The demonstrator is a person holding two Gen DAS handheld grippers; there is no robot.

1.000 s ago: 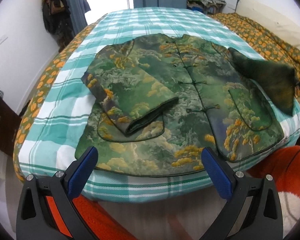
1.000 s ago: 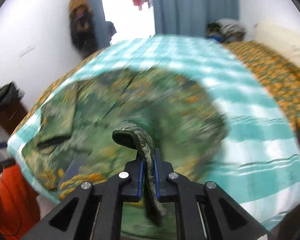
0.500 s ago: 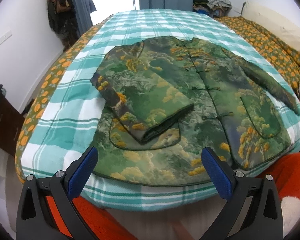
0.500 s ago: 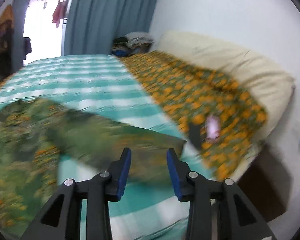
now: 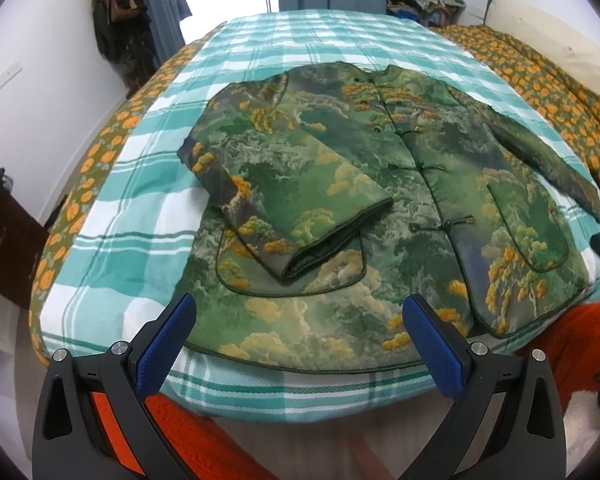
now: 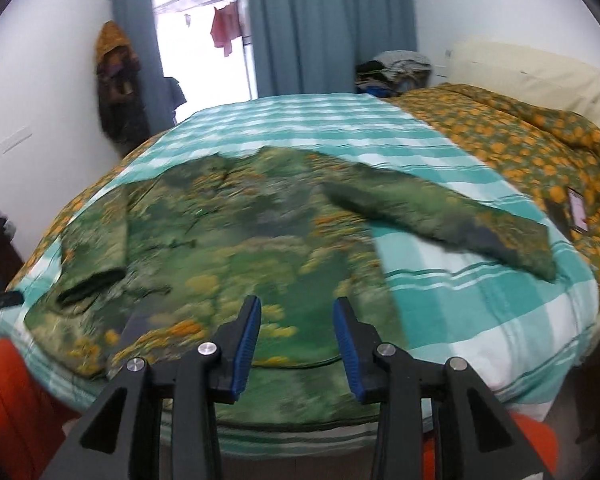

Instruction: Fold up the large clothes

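A green jacket [image 5: 380,184] printed with trees and orange blooms lies front up on the bed; it also shows, blurred, in the right wrist view [image 6: 236,248]. Its left sleeve [image 5: 300,208] is folded across the chest. Its right sleeve [image 5: 540,152] lies stretched out to the right over the checked cover, as the right wrist view [image 6: 452,216] also shows. My left gripper [image 5: 298,344] is open and empty, held off the bed's near edge before the hem. My right gripper [image 6: 296,336] is open and empty above the jacket's near hem.
The bed carries a teal and white checked cover [image 5: 140,184] and an orange-flowered quilt [image 6: 532,136] on the right. A phone [image 6: 576,208] lies on the quilt. Orange clothing [image 5: 580,344] shows below the near edge. Curtains and a clothes pile stand behind.
My right gripper let go of the right sleeve, which now lies stretched out on the bed, and swung back to face the jacket. My left gripper drew slightly closer.
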